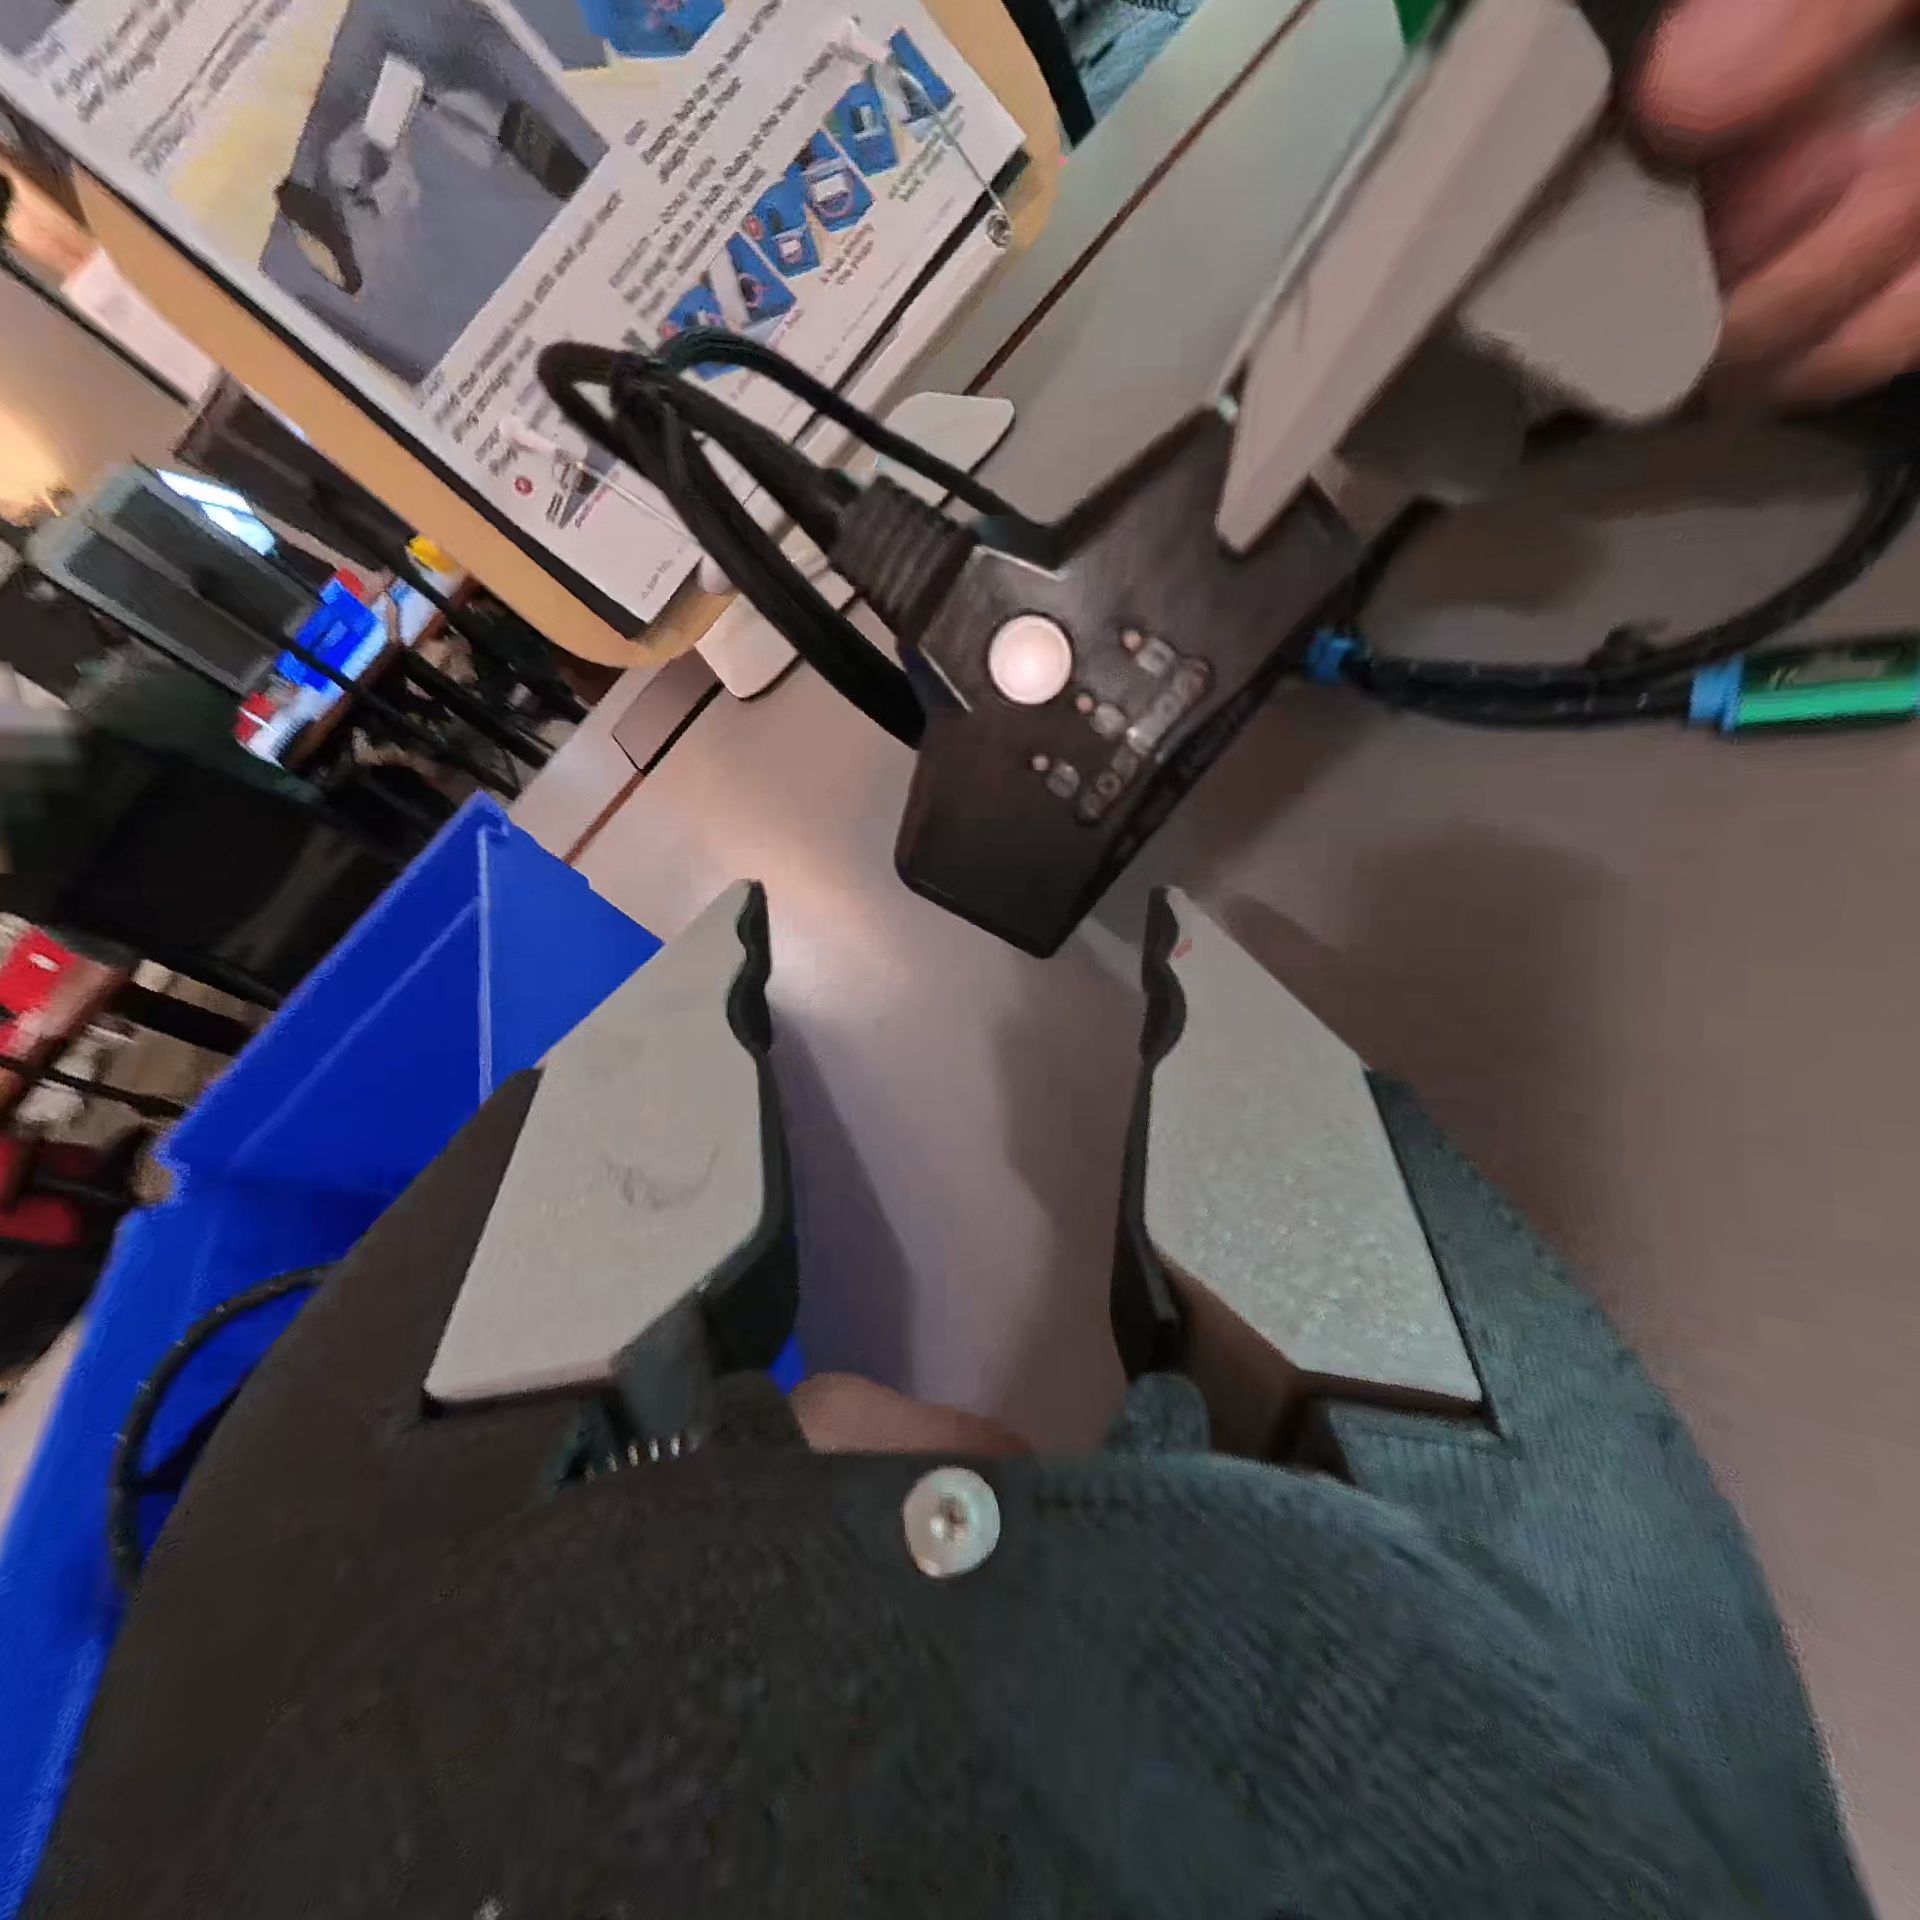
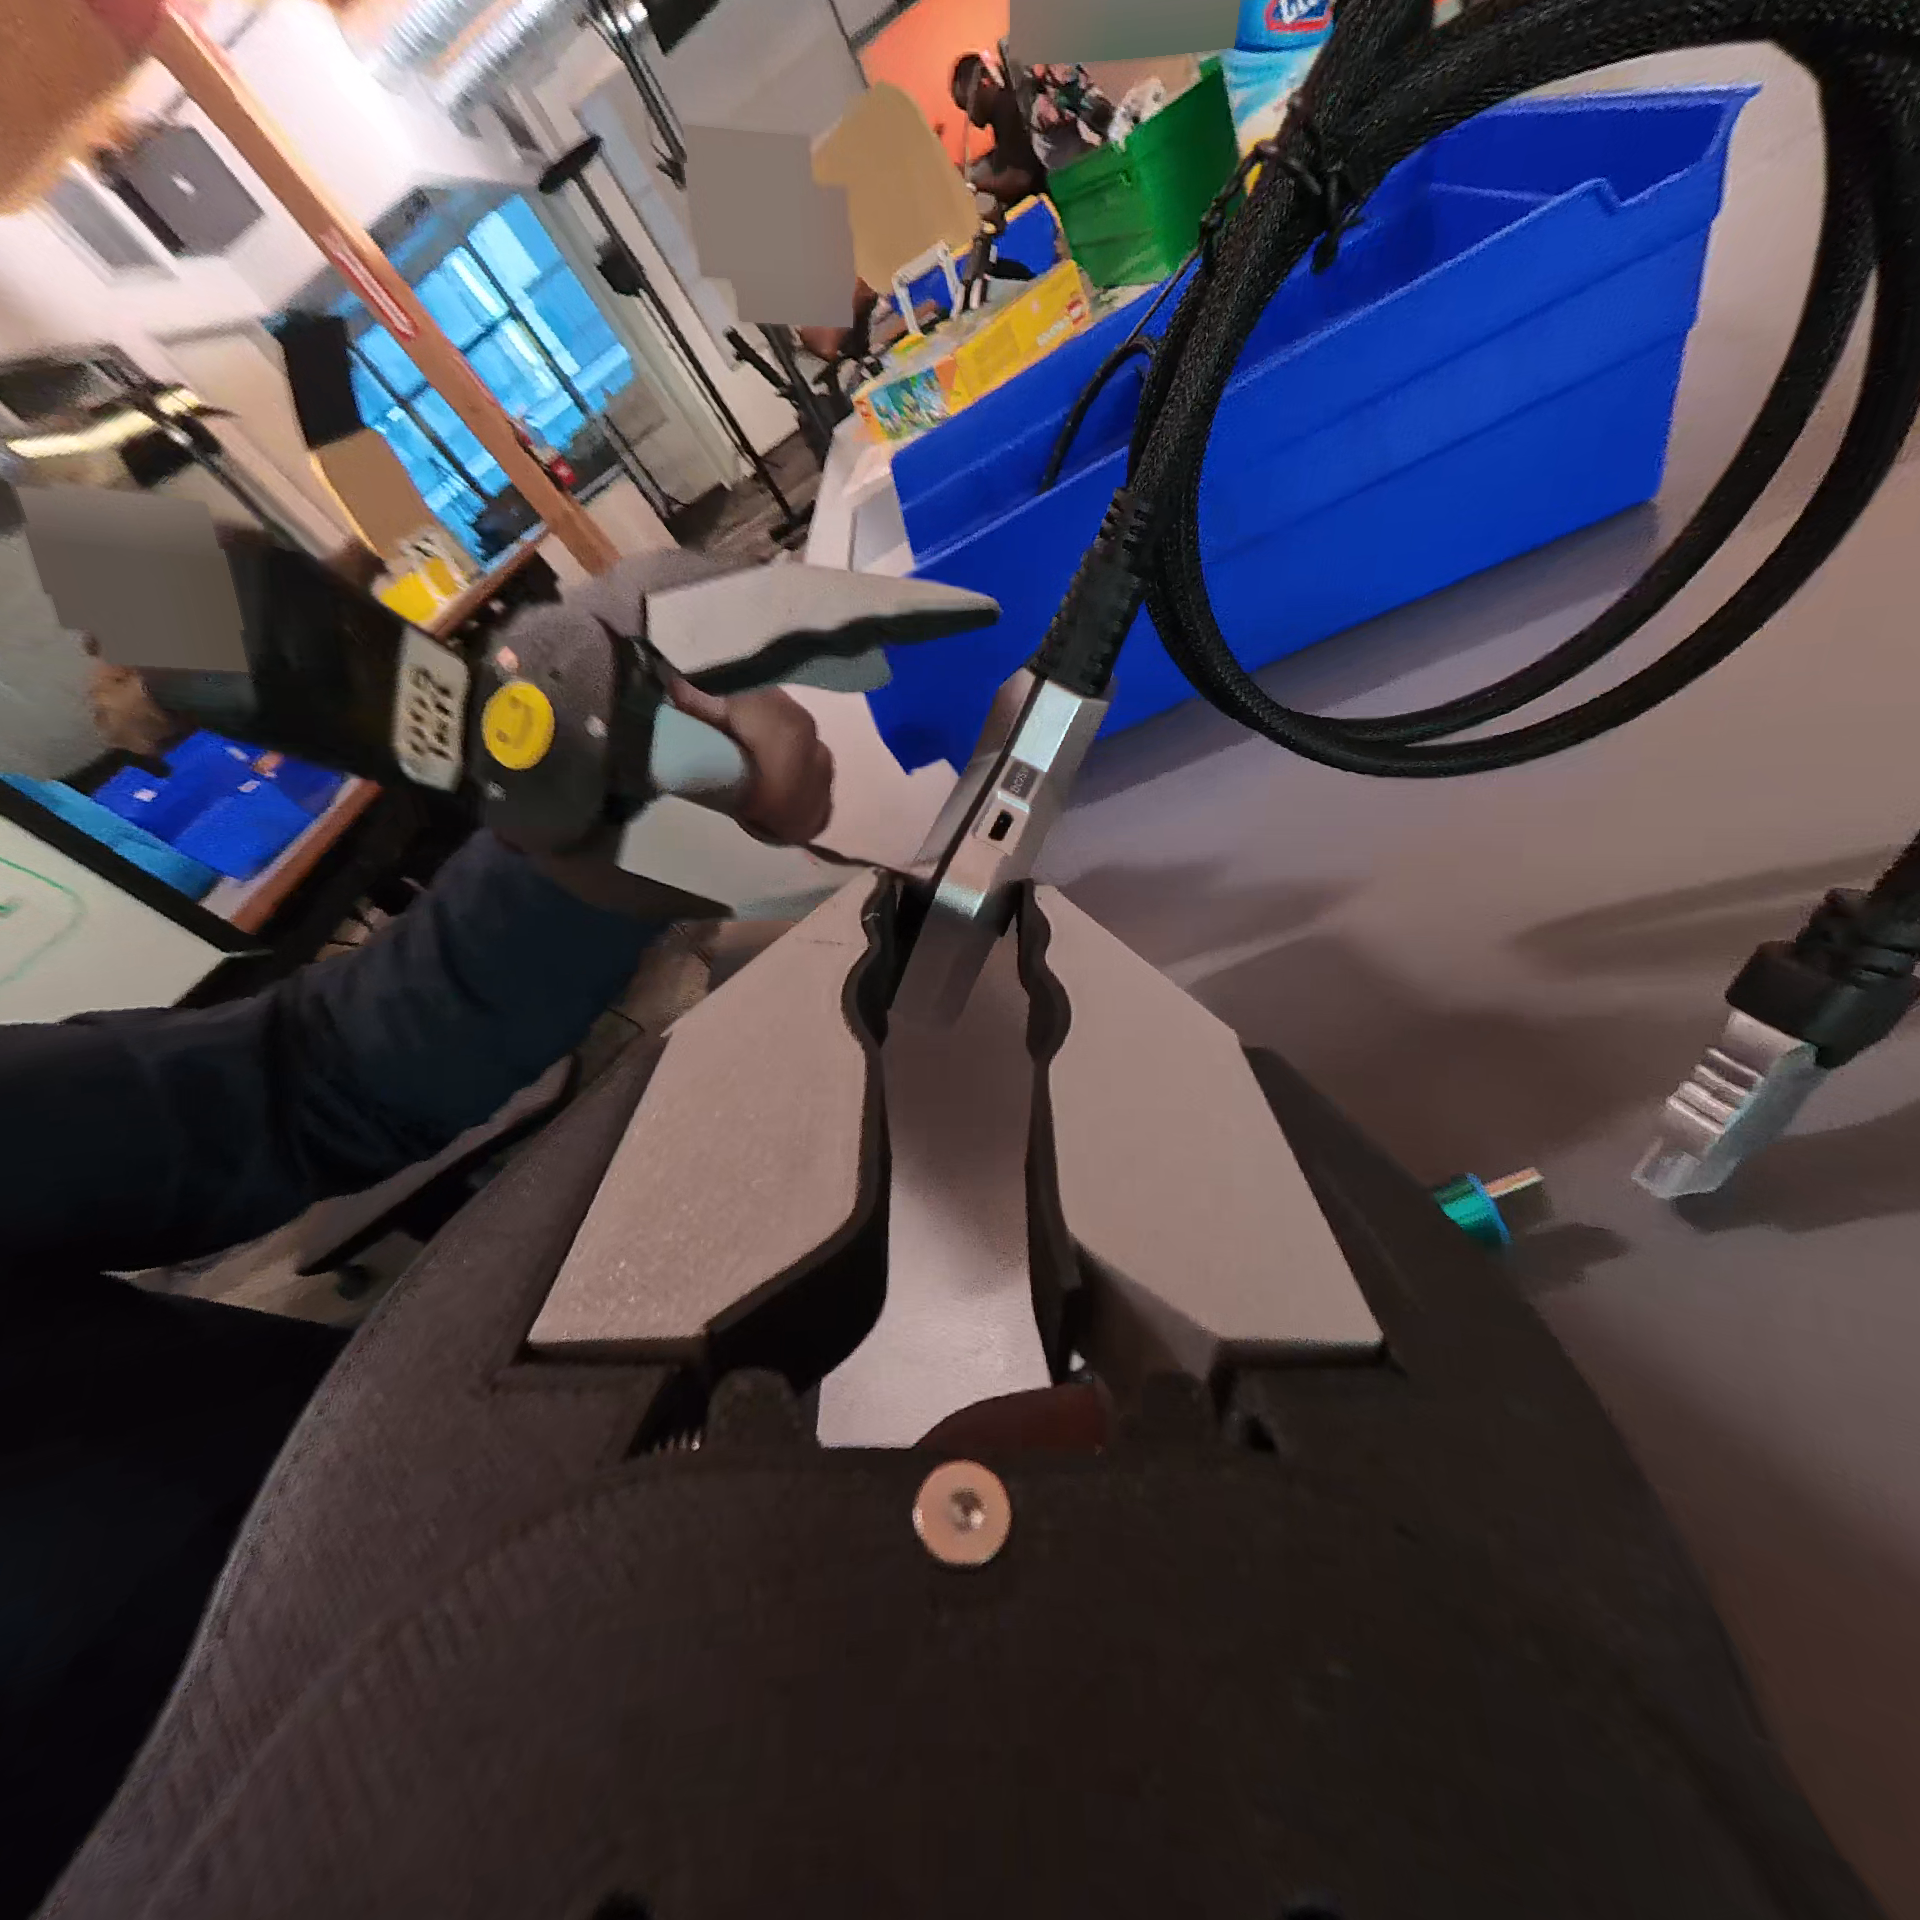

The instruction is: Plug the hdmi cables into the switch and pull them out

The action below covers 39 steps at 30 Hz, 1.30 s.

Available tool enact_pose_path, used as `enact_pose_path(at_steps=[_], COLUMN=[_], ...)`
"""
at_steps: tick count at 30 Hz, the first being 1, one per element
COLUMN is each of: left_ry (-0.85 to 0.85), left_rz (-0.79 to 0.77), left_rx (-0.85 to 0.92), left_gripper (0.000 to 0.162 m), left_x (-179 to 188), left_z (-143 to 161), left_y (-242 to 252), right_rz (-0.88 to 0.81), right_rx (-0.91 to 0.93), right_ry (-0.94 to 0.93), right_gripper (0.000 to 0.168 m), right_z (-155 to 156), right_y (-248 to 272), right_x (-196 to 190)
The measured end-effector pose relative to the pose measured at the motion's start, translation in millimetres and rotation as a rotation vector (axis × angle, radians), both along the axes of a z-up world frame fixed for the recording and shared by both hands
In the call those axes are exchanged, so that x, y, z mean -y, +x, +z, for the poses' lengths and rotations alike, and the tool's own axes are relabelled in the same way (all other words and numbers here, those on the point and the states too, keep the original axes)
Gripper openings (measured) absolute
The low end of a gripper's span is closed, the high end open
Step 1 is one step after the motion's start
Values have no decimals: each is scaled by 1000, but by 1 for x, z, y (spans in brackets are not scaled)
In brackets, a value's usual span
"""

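Around: a blue bin (image 2: 1351, 416) sits on the grey table (image 2: 1455, 883), with a loop of black cable (image 2: 1558, 717) in front of it.
Loose plugs: a silver plug (image 2: 1725, 1101) and a green plug (image 1: 1818, 681) lie on the table.
Switch: a black box (image 1: 1049, 727) with a round white button, held up off the table.
Right claw (image 2: 951, 971): clamped on the switch's end.
Left claw (image 1: 956, 956): fingers apart, holding nothing, just below the switch.

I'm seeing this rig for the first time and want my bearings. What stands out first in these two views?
The black HDMI switch, with its round pale button, is held in the air by the right gripper, jaws shut on one end. The left gripper faces it just below, jaws open and empty. A large blue bin stands on the grey table, where a green-tipped plug and a silver plug lie loose.
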<state>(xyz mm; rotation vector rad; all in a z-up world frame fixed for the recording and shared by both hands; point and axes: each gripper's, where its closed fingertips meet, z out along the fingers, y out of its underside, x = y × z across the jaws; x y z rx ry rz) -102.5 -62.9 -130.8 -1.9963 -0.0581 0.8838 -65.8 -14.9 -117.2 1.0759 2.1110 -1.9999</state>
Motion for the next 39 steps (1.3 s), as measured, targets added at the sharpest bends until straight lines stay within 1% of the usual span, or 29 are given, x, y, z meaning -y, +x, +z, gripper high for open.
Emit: enact_pose_path(at_steps=[3, 5, 8, 9, 10, 12, 16, 18, 20, 22, 25, 26, 27, 28, 31, 33, 35, 36, 38, 39], left_ry=[-63, -116, -207, -214, -215, -189, -106, -87, -108, -135, -165, -183, -214, -228, -237, -244, -271, -284, -316, -336], left_rz=[-33, -10, 46, 40, 21, 4, -1, -53, -101, -101, -102, -93, -79, -57, 7, 10, 1, -10, -31, -40], left_rx=[-197, -394, -748, -820, -846, -843, -858, -893, -958, -1014, -978, -937, -853, -755, -591, -519, -485, -475, -455, -444], left_gripper=[71, 70, 66, 66, 64, 60, 61, 48, 32, 27, 23, 19, 19, 19, 19, 19, 19, 19, 19, 19], left_x=[-6, -9, -15, -19, -23, -27, -27, -31, -34, -34, -33, -33, -32, -31, -23, -20, -20, -21, -23, -23], left_z=[-6, -4, 7, 9, 7, 7, 22, 27, 28, 31, 33, 32, 27, 23, 24, 26, 28, 29, 30, 31], left_y=[-1, -7, -10, -7, -4, 0, 5, 16, 27, 30, 29, 26, 20, 13, -4, -5, -2, 1, 5, 5], right_rz=[32, 56, 85, 90, 93, 98, 115, 135, 167, 188, 184, 164, 138, 124, 43, -27, -86, -114, -162, -159], right_rx=[12, 27, 63, 75, 86, 104, 129, 157, 195, 226, 247, 239, 214, 166, -18, -162, -302, -382, -534, -583], right_ry=[-52, -88, -135, -144, -147, -141, -153, -198, -246, -279, -291, -268, -212, -140, 57, 159, 268, 338, 446, 472], right_gripper=[21, 20, 20, 20, 20, 20, 20, 20, 21, 20, 23, 27, 32, 33, 36, 36, 36, 40, 52, 60], right_z=[8, 13, 17, 17, 16, 13, 13, 17, 21, 22, 22, 21, 17, 14, 12, 17, 20, 20, 24, 25], right_y=[4, 8, 11, 12, 12, 12, 14, 16, 19, 21, 19, 17, 14, 13, 9, 4, 0, -1, -1, 2], right_x=[1, 2, 2, 2, 2, 2, 2, 2, 2, 1, 0, -1, -2, -4, -12, -17, -20, -20, -17, -13])
